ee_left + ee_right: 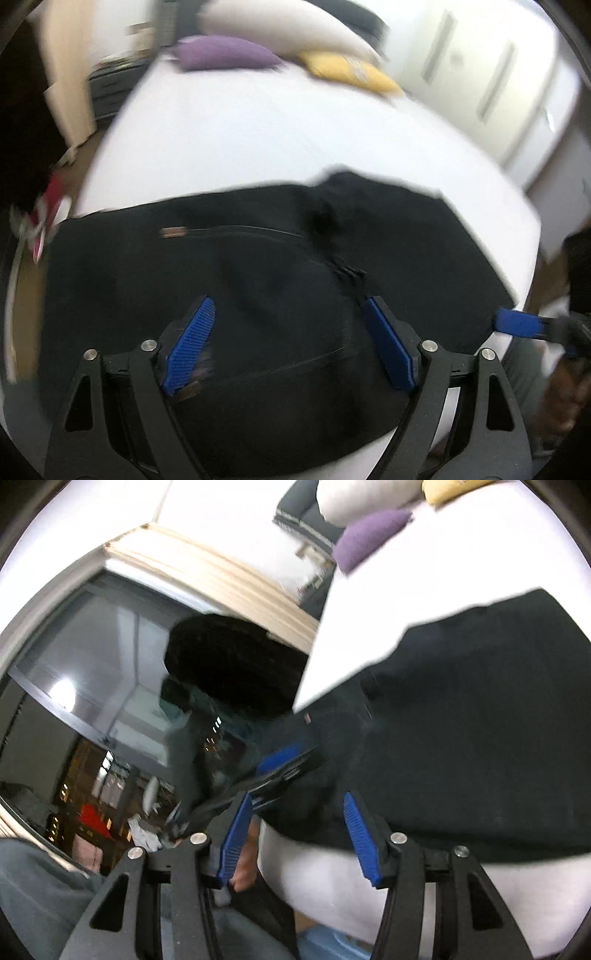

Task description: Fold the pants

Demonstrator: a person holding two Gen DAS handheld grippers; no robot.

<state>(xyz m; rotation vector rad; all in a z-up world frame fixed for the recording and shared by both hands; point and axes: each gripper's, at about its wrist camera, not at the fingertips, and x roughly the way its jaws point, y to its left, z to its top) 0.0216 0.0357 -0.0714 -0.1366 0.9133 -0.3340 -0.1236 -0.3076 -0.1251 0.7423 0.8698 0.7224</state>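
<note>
Black pants [258,266] lie spread across the near end of a white bed [240,140], with a zip and a small brown tag showing. My left gripper [290,301] hovers over them, its blue pads wide apart and pressing on nothing. A blue finger of my right gripper [517,325] shows at the pants' right edge. In the right wrist view the pants [480,720] fill the right side, and my right gripper [297,797] is open at their near edge with nothing clamped. The left gripper [280,760] appears blurred beyond it, over the pants' far corner.
A purple cushion [225,51], a yellow cushion [351,70] and a white pillow [280,22] lie at the bed's far end. A white wardrobe [480,74] stands to the right. A dark window [92,657] and a dark rounded shape [229,661] are beyond the bed's edge.
</note>
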